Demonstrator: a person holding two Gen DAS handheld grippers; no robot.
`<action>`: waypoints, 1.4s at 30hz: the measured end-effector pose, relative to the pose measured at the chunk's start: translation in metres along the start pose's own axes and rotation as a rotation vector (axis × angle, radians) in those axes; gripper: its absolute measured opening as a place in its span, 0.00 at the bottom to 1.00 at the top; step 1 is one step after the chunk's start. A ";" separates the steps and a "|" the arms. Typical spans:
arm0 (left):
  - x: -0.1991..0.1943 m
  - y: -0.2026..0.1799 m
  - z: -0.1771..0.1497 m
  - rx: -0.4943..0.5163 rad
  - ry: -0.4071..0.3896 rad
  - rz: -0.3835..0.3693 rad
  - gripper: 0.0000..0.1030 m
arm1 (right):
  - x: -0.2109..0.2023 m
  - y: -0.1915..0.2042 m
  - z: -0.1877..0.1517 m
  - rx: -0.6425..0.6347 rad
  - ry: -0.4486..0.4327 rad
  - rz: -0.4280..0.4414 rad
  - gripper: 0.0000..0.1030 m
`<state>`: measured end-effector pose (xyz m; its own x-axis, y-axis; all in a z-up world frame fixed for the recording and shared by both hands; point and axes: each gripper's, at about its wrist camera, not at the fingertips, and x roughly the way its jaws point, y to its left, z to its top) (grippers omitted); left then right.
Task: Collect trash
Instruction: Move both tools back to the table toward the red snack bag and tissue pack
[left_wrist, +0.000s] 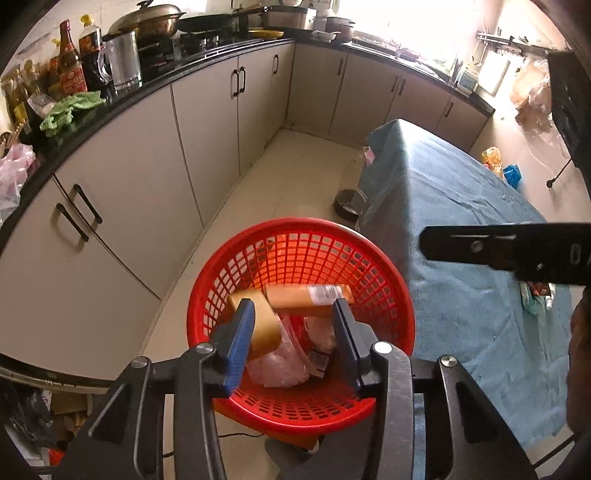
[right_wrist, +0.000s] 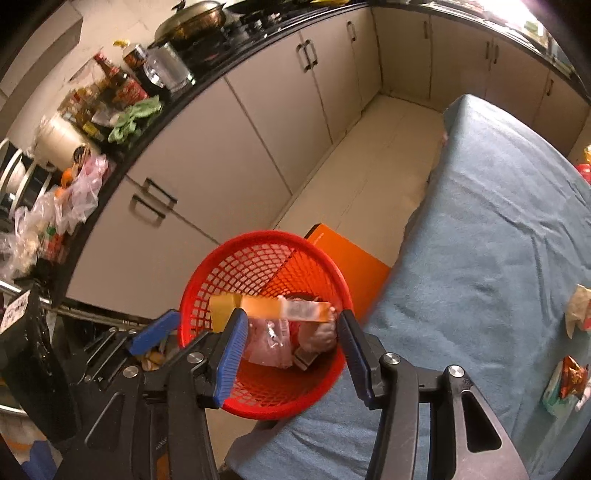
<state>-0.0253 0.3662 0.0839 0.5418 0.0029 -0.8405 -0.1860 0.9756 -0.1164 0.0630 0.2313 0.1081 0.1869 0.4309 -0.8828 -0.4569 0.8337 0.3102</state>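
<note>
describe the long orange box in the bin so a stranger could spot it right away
Start at the table with the blue cloth; the red mesh basket sits by its edge. Inside, the long orange box lies across the top of the trash, blurred. Unlike the crumpled pinkish plastic bag beneath and the pale yellow carton beside it, it is slim and straight-edged.

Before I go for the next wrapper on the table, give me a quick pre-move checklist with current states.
1. Right gripper open, nothing held: ok.
2. Left gripper open, nothing held: ok.
3. Long orange carton inside the red mesh plastic basket: ok, though blurred.
4. Basket has room: ok.
5. Trash left on the blue tablecloth: not ok, orange snack wrapper and crumpled pale wrapper remain.
6. Basket footing: cannot tell.
</note>
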 end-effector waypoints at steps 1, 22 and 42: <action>-0.001 -0.001 0.000 -0.001 0.000 -0.002 0.41 | -0.004 -0.004 -0.001 0.014 -0.005 0.003 0.53; -0.011 -0.121 -0.007 0.262 0.037 -0.132 0.44 | -0.105 -0.228 -0.098 0.496 -0.143 -0.202 0.53; -0.009 -0.159 -0.031 0.307 0.087 -0.139 0.44 | -0.068 -0.315 -0.172 0.755 -0.016 0.049 0.44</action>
<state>-0.0258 0.2044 0.0937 0.4699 -0.1401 -0.8715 0.1467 0.9860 -0.0794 0.0447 -0.1196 0.0098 0.1970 0.4739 -0.8583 0.2537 0.8209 0.5115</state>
